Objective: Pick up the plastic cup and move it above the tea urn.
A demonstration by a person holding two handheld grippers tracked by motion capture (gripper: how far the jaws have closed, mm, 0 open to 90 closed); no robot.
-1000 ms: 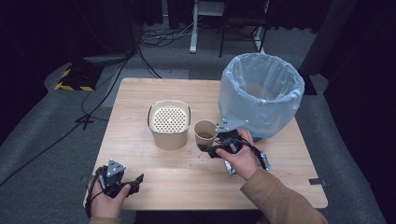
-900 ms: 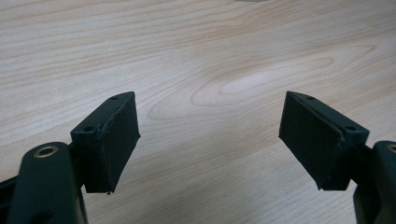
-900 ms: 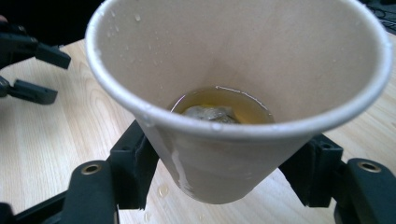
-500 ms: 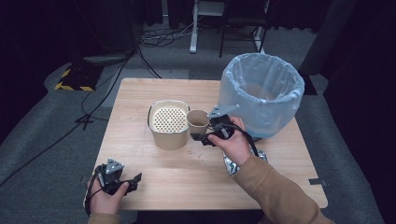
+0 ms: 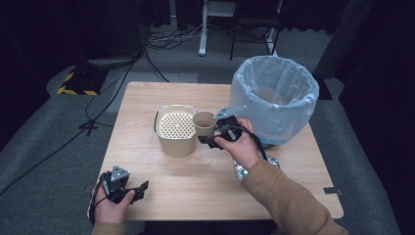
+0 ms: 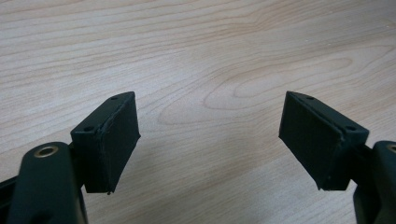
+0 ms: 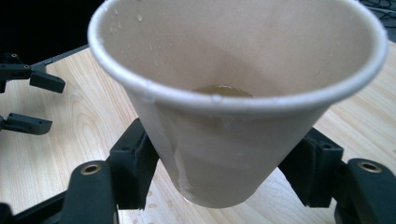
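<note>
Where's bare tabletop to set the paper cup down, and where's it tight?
Free: the table's far-left strip behind the perforated-lid container, and the near-middle stretch between the left gripper and the foil wad. Tight: where the right gripper holds the paper cup, wedged between the container and the lined bin.

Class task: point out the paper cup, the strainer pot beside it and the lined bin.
paper cup (image 7: 219, 154): right gripper view, its outer wall.
strainer pot (image 5: 177, 143): high view, its front wall.
lined bin (image 5: 274, 117): high view, its bagged front side.
</note>
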